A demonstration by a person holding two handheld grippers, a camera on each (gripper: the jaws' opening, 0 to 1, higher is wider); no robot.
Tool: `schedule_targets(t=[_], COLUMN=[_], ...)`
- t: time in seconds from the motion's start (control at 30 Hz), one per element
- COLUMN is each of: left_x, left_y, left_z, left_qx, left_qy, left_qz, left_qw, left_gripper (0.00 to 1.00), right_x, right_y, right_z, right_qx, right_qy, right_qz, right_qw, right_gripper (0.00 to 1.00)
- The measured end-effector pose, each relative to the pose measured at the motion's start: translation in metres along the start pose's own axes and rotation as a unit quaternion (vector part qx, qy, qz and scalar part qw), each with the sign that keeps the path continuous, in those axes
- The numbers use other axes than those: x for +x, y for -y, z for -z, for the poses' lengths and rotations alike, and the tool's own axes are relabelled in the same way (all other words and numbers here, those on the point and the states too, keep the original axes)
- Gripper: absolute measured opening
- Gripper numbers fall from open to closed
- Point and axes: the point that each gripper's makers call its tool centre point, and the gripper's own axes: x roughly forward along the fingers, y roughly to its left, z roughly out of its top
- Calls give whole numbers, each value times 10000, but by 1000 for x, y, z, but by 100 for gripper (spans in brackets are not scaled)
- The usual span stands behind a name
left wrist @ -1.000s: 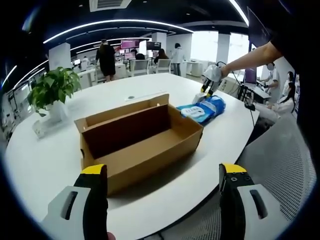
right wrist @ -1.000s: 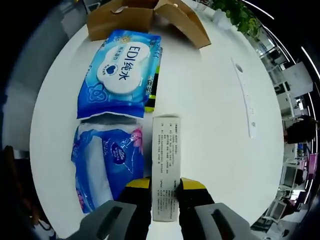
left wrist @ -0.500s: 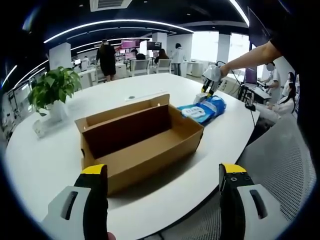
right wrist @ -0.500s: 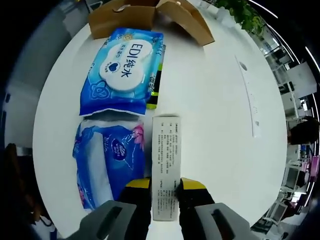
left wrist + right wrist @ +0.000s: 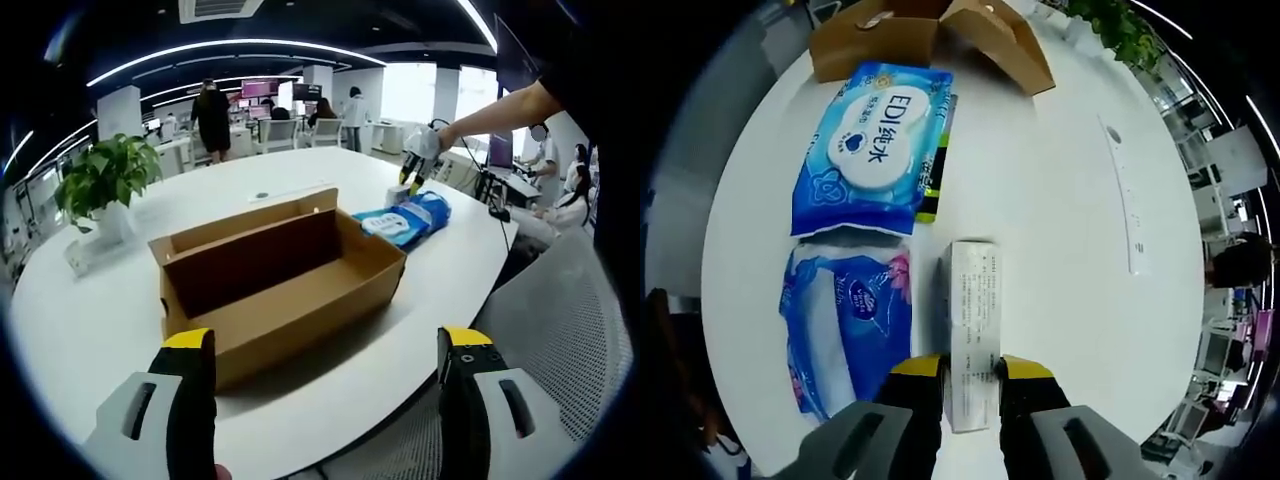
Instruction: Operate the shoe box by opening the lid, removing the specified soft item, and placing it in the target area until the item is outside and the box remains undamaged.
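Note:
The brown cardboard shoe box stands on the white table with its lid folded back, and its inside looks bare. My left gripper is open in front of the box, apart from it. Two soft blue packs lie beyond the box: a wipes pack and a tissue pack. Beside them, my right gripper is shut on a narrow white carton, which is tilted up off the table. In the left gripper view the right gripper hangs over the blue packs.
A potted plant stands at the table's far left. A thin white strip lies on the table right of the carton. A green-yellow item peeks from under the wipes pack. A mesh chair is at the right. People stand in the office behind.
The right gripper has risen a little with the white carton, whose near end has lifted and tilted so that a side face shows. The left gripper and the shoe box have not moved.

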Motion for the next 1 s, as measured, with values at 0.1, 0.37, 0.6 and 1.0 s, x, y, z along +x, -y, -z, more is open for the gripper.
schedule_targets(t=[0.1,0.37,0.6,1.0], left_x=[0,-1,-2,-3], left_y=[0,1,3,4], left_z=[0,-1,-2,-6], left_qx=[2,29,40,-16], left_qy=[8,27,72,160], left_qz=[0,5,25,72], left_qw=[10000,10000,10000,9998], left_gripper=[95,95,96,96], right_x=[-1,-10,-22,-41], right_y=[0,3,0,-3], right_z=[-1,-5,-12,-26], right_qx=[23,151,270,620], right_qy=[9,81,144,317], right_qz=[16,151,235,406], right_qw=[10000,9997,9993,9967], right_gripper=[17,19,20,25])
